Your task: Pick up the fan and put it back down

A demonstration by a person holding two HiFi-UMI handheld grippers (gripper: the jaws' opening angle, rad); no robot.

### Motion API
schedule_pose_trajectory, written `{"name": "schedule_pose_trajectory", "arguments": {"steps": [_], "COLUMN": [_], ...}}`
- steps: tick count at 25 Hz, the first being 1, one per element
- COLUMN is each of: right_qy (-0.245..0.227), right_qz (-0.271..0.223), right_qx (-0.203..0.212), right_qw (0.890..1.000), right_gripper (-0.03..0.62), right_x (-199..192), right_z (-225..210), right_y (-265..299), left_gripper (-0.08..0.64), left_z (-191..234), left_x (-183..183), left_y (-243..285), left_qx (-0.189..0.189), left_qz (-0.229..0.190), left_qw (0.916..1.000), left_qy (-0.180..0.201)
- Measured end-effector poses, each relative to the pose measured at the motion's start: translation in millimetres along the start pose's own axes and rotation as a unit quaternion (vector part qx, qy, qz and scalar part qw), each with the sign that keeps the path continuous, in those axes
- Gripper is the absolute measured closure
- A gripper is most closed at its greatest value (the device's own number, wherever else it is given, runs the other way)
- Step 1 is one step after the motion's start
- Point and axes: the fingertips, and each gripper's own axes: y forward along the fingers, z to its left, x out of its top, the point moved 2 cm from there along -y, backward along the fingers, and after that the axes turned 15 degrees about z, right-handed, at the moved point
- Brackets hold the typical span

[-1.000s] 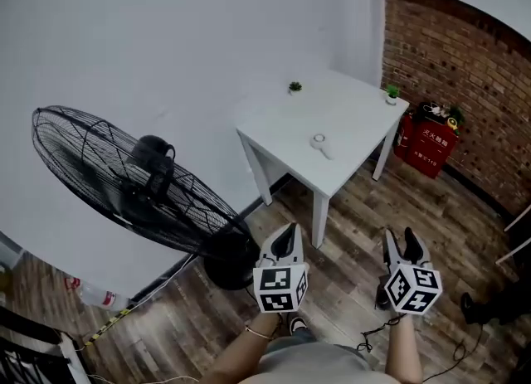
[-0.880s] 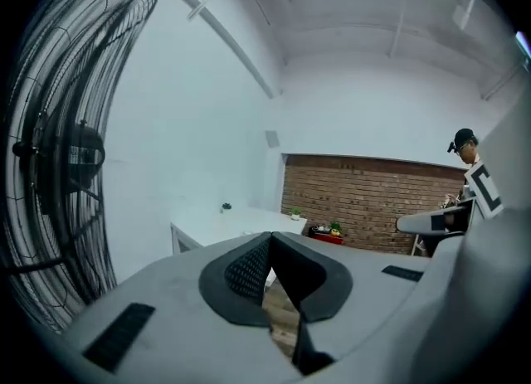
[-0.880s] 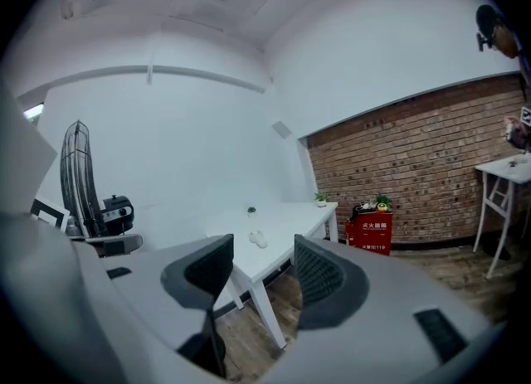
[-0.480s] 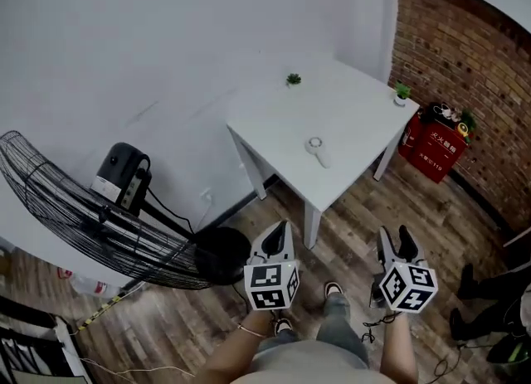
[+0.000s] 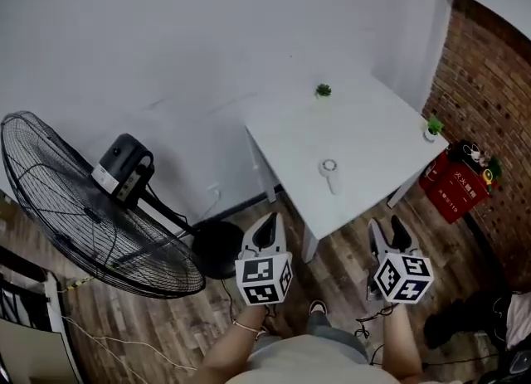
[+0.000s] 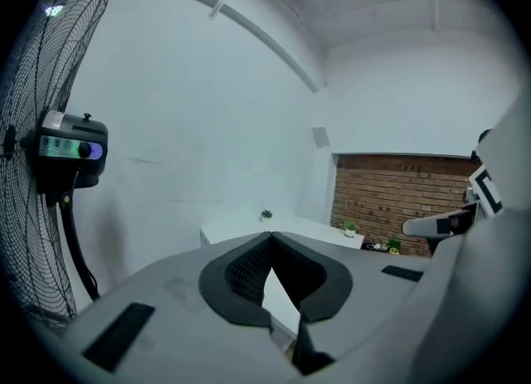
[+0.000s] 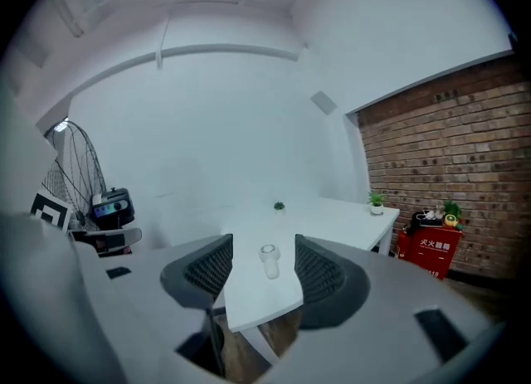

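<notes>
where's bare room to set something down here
The white table is mostly bare between the far plant, the corner plant and the small white object. The floor at left is crowded by the fan.

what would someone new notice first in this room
The big black pedestal fan at the left, standing on the wood floor against the white wall. Next, the white table ahead with two tiny potted plants, and the red box by the brick wall at the right. The left tongs are shut, the right tongs open and empty.
</notes>
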Motion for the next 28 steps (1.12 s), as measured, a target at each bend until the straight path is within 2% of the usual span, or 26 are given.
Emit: {"name": "schedule_pose_trajectory", "arguments": {"steps": [3, 7, 21, 28], "right_qy": [-0.019, -0.016, -0.028, -0.043], "right_qz": [0.019, 0.028, 0.067, 0.090], "right_qx": [0.010, 0.021, 0.034, 0.034], "right_qw": [1.000, 0.999, 0.997, 0.994], "right_gripper": [0.357, 0.357, 0.356, 0.356], "right_x": [0.9, -0.8, 1.1, 1.4], "right_z": [-3.7, -0.8, 4.8, -5.4], "right_y": [16.8, 32.1, 97.8, 136.3], "left_gripper": [0.549, 0.549, 0.549, 0.549], "left_z": [5.8, 19.4, 51.6, 56.6], "left_x": [-6.6, -13.0, -17.5, -40.3], "left_y": [3.8, 7.1, 25.7, 48.5], "left_qx": [0.018, 0.037, 0.069, 0.077], "left_qz": [0.004, 0.011, 0.036, 0.061], "left_qw": [0.9998, 0.9990, 0.9968, 0.9946], "left_qy": [-0.010, -0.021, -0.018, -0.036]}}
